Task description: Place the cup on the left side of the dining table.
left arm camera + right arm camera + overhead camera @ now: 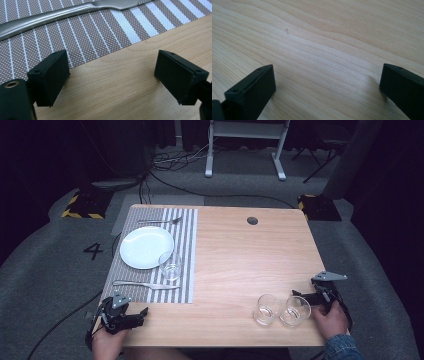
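A wooden table (pixel 235 265) seen from above, with a half-laid place setting. A striped placemat (pixel 185 245) covers the table's far-left part. On the placemat sit a white plate (pixel 145 246), a fork (pixel 160 221) on the plate's far side, a table knife (pixel 145 284) on its near side, and a clear drinking glass (pixel 171 265) touching the plate's near-right rim. This looks like one finished setting.

Well apart from the placemat, near the table's front-right edge, two more clear tumblers stand side by side, upright and empty: the left tumbler (pixel 265 309) and the right tumbler (pixel 295 310), just beside each other.

The right gripper (pixel 306 296) rests on the table just to the right of the right tumbler, held in a hand. Its jaws are spread wide with nothing between them; the right gripper view shows bare wood grain between them. It seems poised to take that tumbler, probably to carry it to a setting.

The left gripper (pixel 142 312) sits at the placemat's near corner, close to the table's front edge, jaws also spread and empty. In its own view the placemat's edge and the knife lie just ahead. It appears to be waiting.
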Motion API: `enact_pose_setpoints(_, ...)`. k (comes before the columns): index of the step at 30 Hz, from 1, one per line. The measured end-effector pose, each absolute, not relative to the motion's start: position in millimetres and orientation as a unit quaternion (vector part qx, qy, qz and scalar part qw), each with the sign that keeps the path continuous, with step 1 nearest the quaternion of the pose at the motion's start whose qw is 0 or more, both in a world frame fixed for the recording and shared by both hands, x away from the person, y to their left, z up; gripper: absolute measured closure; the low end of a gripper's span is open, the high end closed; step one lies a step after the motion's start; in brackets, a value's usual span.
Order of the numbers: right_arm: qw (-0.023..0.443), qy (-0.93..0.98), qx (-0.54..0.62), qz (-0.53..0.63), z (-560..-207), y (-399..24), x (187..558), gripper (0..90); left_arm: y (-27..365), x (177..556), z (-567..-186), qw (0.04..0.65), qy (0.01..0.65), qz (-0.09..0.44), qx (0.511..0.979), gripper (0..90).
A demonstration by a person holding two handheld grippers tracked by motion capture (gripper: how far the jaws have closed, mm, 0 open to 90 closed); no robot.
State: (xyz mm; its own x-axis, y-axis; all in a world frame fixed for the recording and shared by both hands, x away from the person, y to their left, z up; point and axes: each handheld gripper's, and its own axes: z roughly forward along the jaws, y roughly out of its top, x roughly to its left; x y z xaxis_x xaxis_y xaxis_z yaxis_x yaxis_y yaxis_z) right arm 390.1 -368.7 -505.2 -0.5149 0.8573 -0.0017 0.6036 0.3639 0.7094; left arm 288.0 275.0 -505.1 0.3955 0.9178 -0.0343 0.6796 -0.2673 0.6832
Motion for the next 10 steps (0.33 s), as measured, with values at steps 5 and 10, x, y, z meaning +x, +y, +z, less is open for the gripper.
enact_pose_setpoints(5,0.19,0.804,0.454,0.334,-505.2,-368.7,390.2,0.3,274.7,288.3,-505.3,0.315,0.514,0.187,0.775,11.1)
enact_pose_setpoints(10,0.19,0.804,0.454,0.334,-505.2,-368.7,390.2,0.3,274.7,288.4,-505.2,0.315,0.514,0.187,0.776,11.1)
